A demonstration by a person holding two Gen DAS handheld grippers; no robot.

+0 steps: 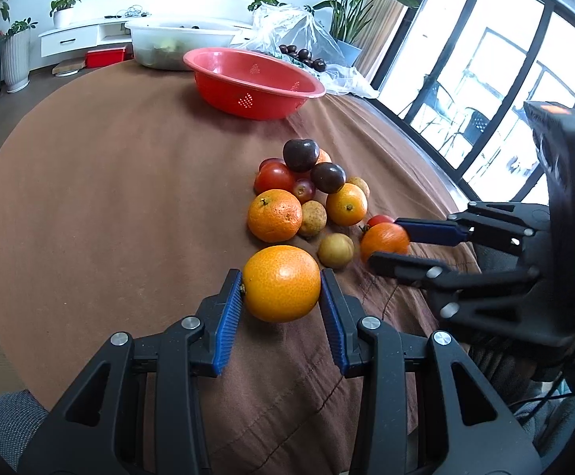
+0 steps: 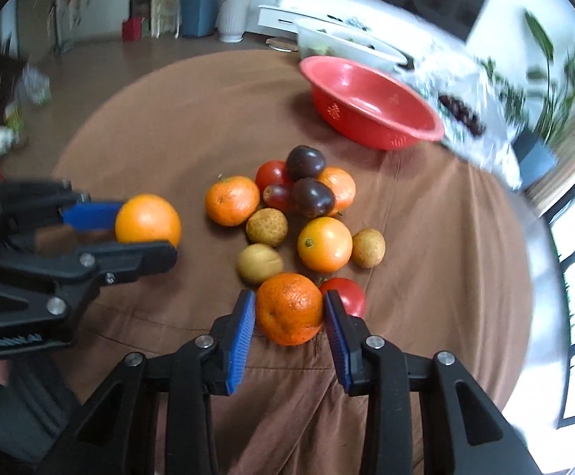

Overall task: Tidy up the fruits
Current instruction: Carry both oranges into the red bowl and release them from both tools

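Observation:
My left gripper (image 1: 281, 277) is shut on a smooth orange (image 1: 281, 283), held just above the brown cloth; the right wrist view shows this pair at the left, gripper (image 2: 147, 233) and orange (image 2: 147, 219). The right gripper (image 2: 288, 297) has its blue pads pressed on both sides of a darker tangerine (image 2: 289, 308) at the near edge of the fruit pile, beside a red tomato (image 2: 347, 295). The left wrist view shows it at the right, gripper (image 1: 386, 240) and tangerine (image 1: 384, 239). Beyond lie more oranges (image 2: 324, 244), tomatoes, two dark plums (image 2: 312, 196) and several brown longans (image 2: 267, 226).
A red colander bowl (image 1: 224, 91) stands at the far side of the round table. Behind it are a white tub (image 1: 168, 39) and a clear plastic bag (image 1: 287, 27) with dark fruit. The table edge runs along the right, by the windows.

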